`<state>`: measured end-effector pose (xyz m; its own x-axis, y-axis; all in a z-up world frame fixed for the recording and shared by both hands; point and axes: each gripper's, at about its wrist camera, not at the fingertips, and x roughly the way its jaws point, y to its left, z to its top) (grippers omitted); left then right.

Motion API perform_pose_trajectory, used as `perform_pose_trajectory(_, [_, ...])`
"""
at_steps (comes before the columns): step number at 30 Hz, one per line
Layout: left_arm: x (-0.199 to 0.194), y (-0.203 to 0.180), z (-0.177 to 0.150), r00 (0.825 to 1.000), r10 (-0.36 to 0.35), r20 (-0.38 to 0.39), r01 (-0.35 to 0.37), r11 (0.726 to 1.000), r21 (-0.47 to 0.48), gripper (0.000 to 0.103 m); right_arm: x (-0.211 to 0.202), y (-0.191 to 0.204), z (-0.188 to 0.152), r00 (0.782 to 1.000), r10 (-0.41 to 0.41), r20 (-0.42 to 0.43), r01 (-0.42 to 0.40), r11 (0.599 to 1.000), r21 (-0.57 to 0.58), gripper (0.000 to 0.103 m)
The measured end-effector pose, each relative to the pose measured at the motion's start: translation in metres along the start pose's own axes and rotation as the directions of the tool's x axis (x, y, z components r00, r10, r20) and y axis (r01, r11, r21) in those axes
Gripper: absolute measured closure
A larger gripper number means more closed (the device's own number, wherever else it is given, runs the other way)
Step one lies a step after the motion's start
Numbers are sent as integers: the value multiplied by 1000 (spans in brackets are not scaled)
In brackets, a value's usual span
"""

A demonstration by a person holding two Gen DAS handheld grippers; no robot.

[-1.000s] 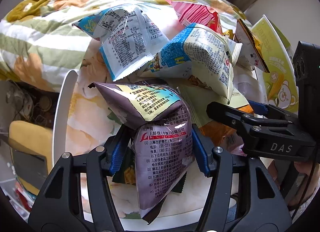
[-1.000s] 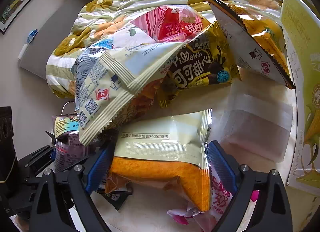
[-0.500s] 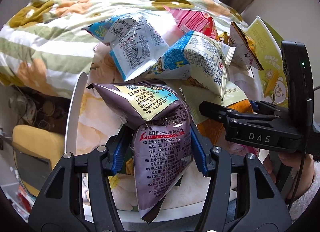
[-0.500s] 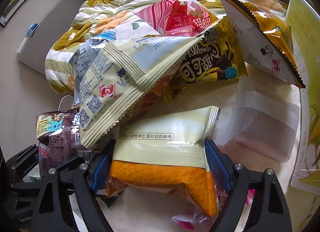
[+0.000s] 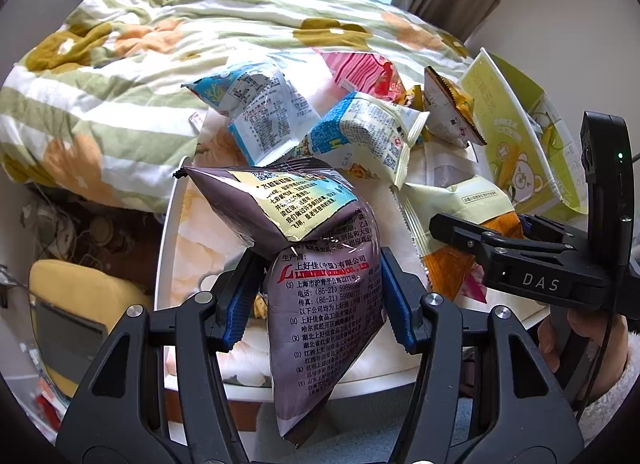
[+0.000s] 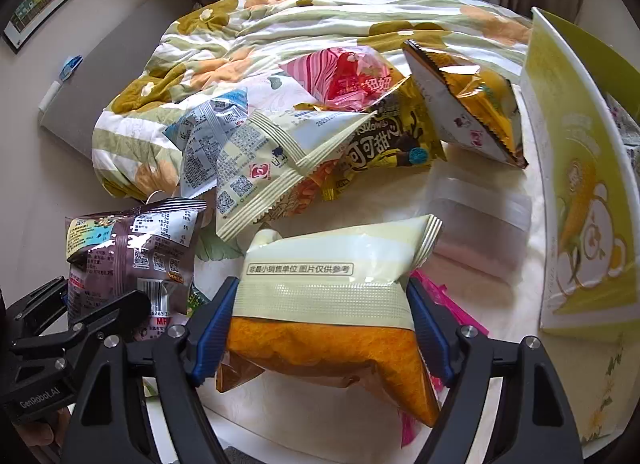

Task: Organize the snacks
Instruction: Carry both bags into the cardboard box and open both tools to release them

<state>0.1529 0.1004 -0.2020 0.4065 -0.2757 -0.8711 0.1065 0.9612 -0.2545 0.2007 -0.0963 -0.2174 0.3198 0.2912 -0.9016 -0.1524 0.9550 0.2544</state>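
Snacks mid-pickup: left gripper (image 5: 316,300) clamps purple bag (image 5: 320,264) clear of table (image 6: 500,364), right gripper (image 6: 320,328) closing onto orange-cream bag (image 6: 332,304) just above it; next needs a drop spot.

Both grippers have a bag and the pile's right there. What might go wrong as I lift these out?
1. The right gripper is closing on the orange-and-cream bag; the puffed pack could crush or slip.
2. The left gripper pinches the purple bag mid-body; its folded top may catch the blue-and-cream bag leaning behind it.
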Motion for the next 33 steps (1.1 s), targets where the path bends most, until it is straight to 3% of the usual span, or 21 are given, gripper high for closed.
perform_pose_trajectory(10, [-50,-38,6,993,-71,94,62,994,91,49,-83,-21,-31,989,-62,135,48,994,102,26])
perform_pose_trajectory(19, [-73,-112,34,976,-146,159,113,973,201,49,-165,-64,-32,946,-129,296,77,981,181,26])
perform_pose_trajectory(26, [-59,-207,66,963,-207,175,157,951,265,49,-211,-131,-30,916,-184,357,107,969,224,26])
perform_pose_trajectory(33, [0,-312,92,968,-228,110,188,939,287,49,-236,-218,-21,908,-200,367,109,961,255,26])
